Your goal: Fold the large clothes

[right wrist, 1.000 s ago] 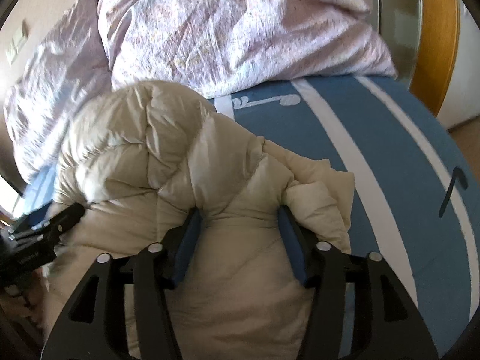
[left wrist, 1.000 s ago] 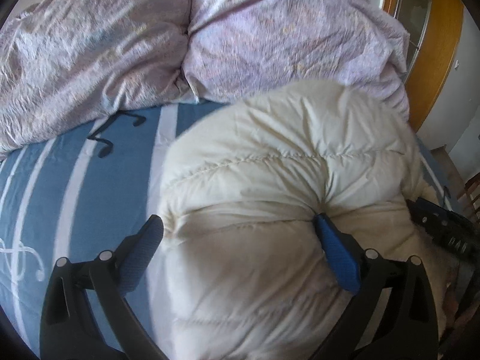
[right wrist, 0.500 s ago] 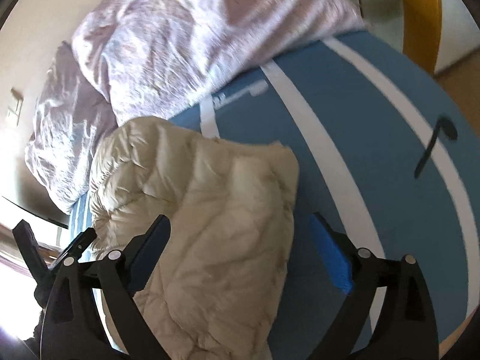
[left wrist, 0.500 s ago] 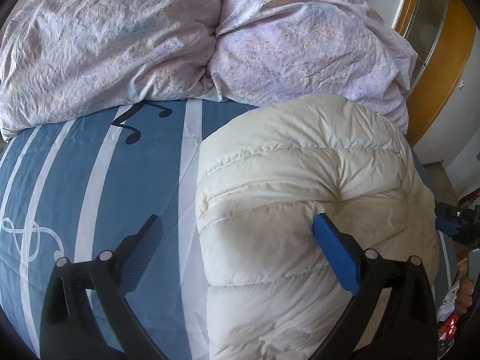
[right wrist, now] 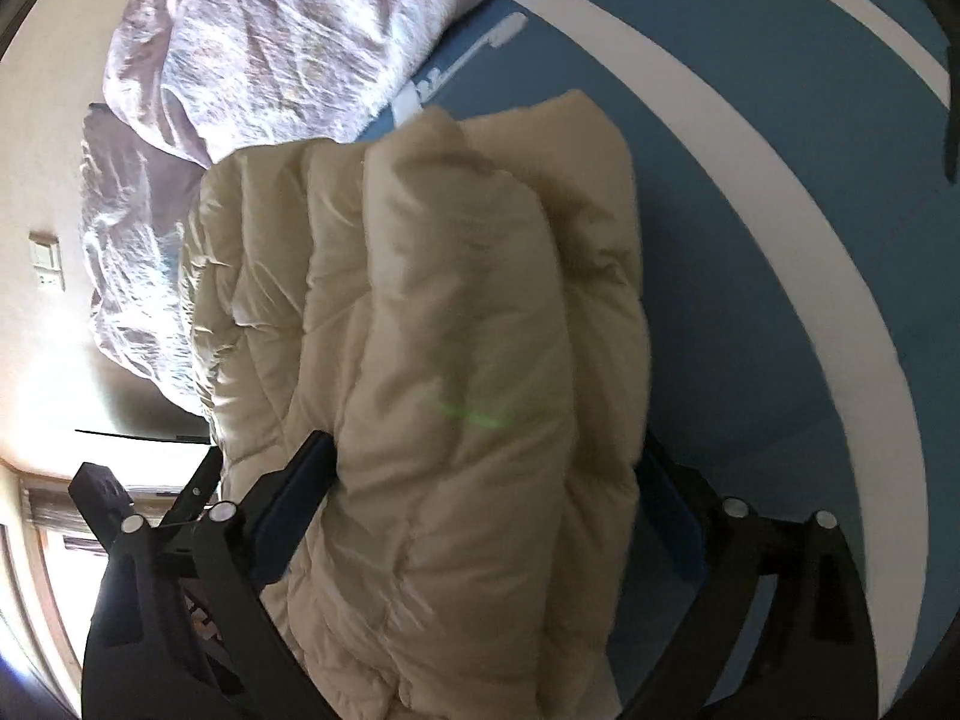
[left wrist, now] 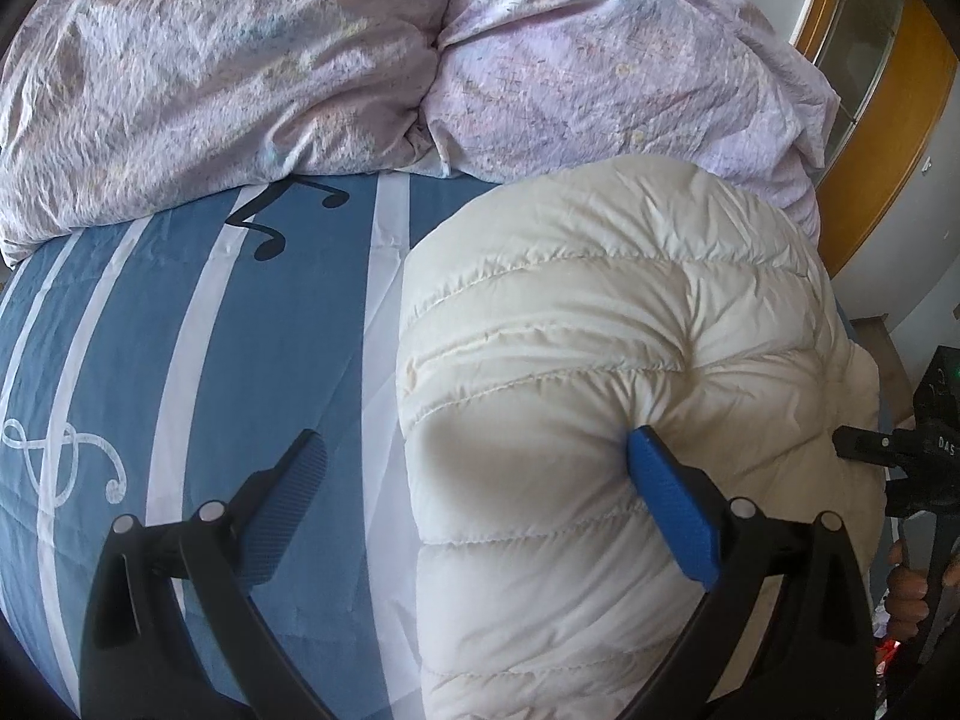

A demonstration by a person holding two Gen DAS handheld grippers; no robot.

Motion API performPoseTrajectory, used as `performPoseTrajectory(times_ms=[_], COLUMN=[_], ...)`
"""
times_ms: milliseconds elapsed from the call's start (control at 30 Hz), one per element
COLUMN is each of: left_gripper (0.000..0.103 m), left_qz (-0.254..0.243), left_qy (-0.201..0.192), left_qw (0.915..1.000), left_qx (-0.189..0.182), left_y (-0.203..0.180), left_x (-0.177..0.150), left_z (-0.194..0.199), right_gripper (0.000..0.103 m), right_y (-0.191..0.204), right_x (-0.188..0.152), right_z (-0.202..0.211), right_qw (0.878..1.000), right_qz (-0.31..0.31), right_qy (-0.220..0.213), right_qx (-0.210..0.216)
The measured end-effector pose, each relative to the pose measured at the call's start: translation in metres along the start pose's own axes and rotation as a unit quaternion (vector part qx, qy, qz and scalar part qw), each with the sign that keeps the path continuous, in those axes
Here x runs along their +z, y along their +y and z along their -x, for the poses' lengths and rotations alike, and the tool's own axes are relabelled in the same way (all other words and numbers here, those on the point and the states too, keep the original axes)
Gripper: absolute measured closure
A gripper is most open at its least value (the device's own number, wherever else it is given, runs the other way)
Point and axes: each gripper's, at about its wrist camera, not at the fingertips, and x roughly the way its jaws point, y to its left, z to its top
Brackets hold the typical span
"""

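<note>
The cream quilted puffer jacket (left wrist: pixel 606 396) lies folded in a thick bundle on the blue bed sheet with white stripes and music notes (left wrist: pixel 180 360). In the left wrist view its long axis runs from 6 o'clock toward 1 o'clock, its far end touching the crumpled lilac duvet (left wrist: pixel 300 60). The left gripper (left wrist: pixel 474 498) has its jaws wide apart; the right blue pad presses into a pucker of the jacket, the left pad is over bare sheet. The right gripper (right wrist: pixel 486 504) has its jaws wide apart astride the bundle, both pads touching its sides. Open sheet lies at 9 o'clock of the jacket in the left view and at 3 o'clock in the right. The jacket's near end is cut off by both frames; the right view is motion-blurred.
</note>
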Motion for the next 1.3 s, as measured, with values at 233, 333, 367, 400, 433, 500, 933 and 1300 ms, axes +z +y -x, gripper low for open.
performPoseTrajectory(times_ms=[233, 333, 367, 400, 433, 500, 933, 1300], left_gripper=[0.004, 0.007, 0.008, 0.008, 0.008, 0.009, 0.009, 0.009], left_qz=[0.015, 0.036, 0.042, 0.048, 0.054, 0.063, 0.073, 0.081], left_qy=[-0.002, 0.003, 0.004, 0.005, 0.007, 0.009, 0.049, 0.087], left_qw=[0.9998, 0.9988, 0.9983, 0.9978, 0.9972, 0.9961, 0.9875, 0.9790], left_qx=[-0.013, -0.034, -0.040, -0.045, -0.050, -0.060, -0.131, -0.165], left_y=[0.009, 0.019, 0.023, 0.025, 0.029, 0.035, 0.047, 0.037], left_x=[-0.001, -0.002, -0.003, -0.004, -0.003, -0.003, -0.005, -0.007], left_z=[0.002, 0.003, 0.003, 0.003, 0.004, 0.005, -0.006, -0.034], right_gripper=[0.021, 0.047, 0.057, 0.060, 0.066, 0.070, 0.074, 0.073], right_y=[0.013, 0.015, 0.016, 0.018, 0.020, 0.023, 0.032, 0.033], right_x=[0.006, 0.006, 0.006, 0.005, 0.005, 0.006, 0.020, 0.025], right_z=[-0.018, -0.022, -0.022, -0.021, -0.021, -0.021, -0.032, -0.033], right_qw=[0.999, 0.998, 0.997, 0.997, 0.997, 0.997, 0.998, 0.998], right_qz=[0.007, 0.006, 0.008, 0.011, 0.013, 0.015, 0.014, 0.005], right_qy=[0.019, 0.014, 0.012, 0.007, 0.002, -0.004, 0.002, 0.012], right_qx=[0.035, 0.064, 0.070, 0.074, 0.075, 0.074, 0.066, 0.064])
